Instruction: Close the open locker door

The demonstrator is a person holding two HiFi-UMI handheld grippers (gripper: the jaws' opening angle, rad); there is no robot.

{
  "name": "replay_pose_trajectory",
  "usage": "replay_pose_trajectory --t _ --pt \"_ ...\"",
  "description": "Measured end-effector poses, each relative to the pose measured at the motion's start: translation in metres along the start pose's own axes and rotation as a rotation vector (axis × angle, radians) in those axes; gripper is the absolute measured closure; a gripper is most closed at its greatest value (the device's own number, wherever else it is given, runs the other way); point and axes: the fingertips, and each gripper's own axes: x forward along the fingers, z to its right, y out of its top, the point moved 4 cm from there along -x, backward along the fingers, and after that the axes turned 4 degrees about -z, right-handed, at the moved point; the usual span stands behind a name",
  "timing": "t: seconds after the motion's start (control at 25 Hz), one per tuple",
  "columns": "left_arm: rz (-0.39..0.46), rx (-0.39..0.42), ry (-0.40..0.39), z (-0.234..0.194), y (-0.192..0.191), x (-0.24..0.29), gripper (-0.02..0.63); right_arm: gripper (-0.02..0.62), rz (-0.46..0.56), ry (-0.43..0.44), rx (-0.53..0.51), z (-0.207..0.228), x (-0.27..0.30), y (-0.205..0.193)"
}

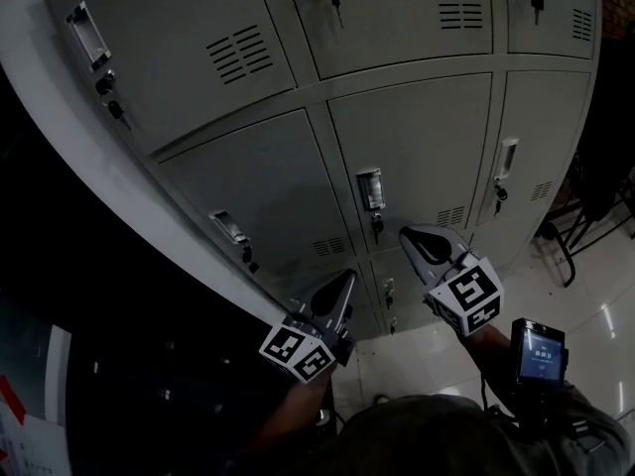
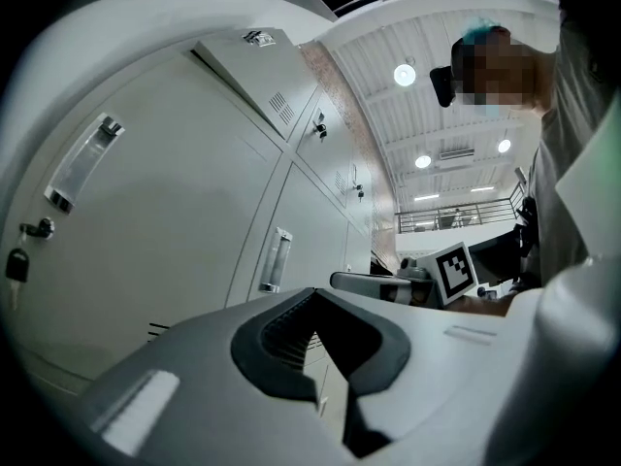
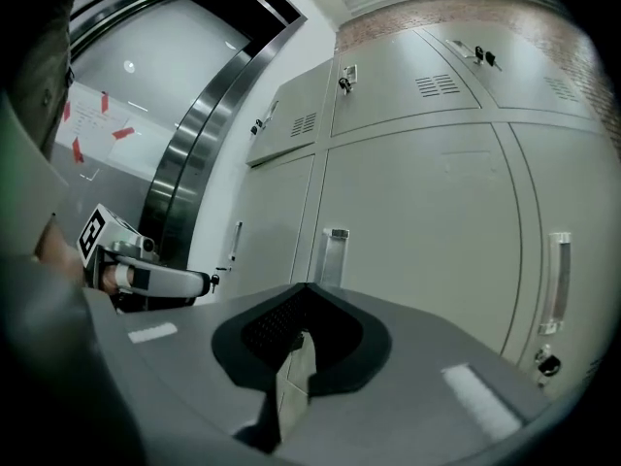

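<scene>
1. The open locker door (image 1: 169, 58) is in the upper row. It is above and to the left of the left gripper (image 1: 340, 284), and higher and further left of the right gripper (image 1: 413, 236).
2. The left gripper's jaws are brought together with nothing between them. The right gripper's jaws are likewise closed and empty.
3. The task is judged not yet done. In both gripper views the door's panel stands out at an angle from the locker bank (image 1: 407, 28).
4. The door is touched by neither gripper. Both are held well below it, facing the lower doors (image 1: 422, 147).
5. What is left, by this judgement: a gripper is to be raised to the panel, and the panel pressed flush.
6. The door's long axis is upright. Its handle (image 1: 89, 36) sits on the free left edge, which is swung outward from the bank. The hinge side is taken to be the right one, nearer the grippers.
</scene>
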Motion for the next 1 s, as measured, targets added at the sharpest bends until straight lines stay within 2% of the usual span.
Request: replay_pose_trajectory --t 0.28,0.52,0.8,1.0 --pt "-0.002 0.005 0.02 0.065 -0.01 0.021 0.624 0.591 0.001 0.053 0.021 0.006 -0.072 -0.012" --pt "-0.016 0.001 0.067 0.133 -0.031 0.034 0.624 0.591 0.0 0.117 0.063 0.012 -0.144 -0.031" --pt "-0.018 0.018 0.159 0.203 -0.047 0.027 0.624 0.591 0.02 0.228 0.098 0.003 -0.21 -0.044" --pt "-0.011 0.046 0.175 0.238 -0.041 0.012 0.624 0.591 0.045 0.262 0.093 -0.017 -0.243 -0.037"
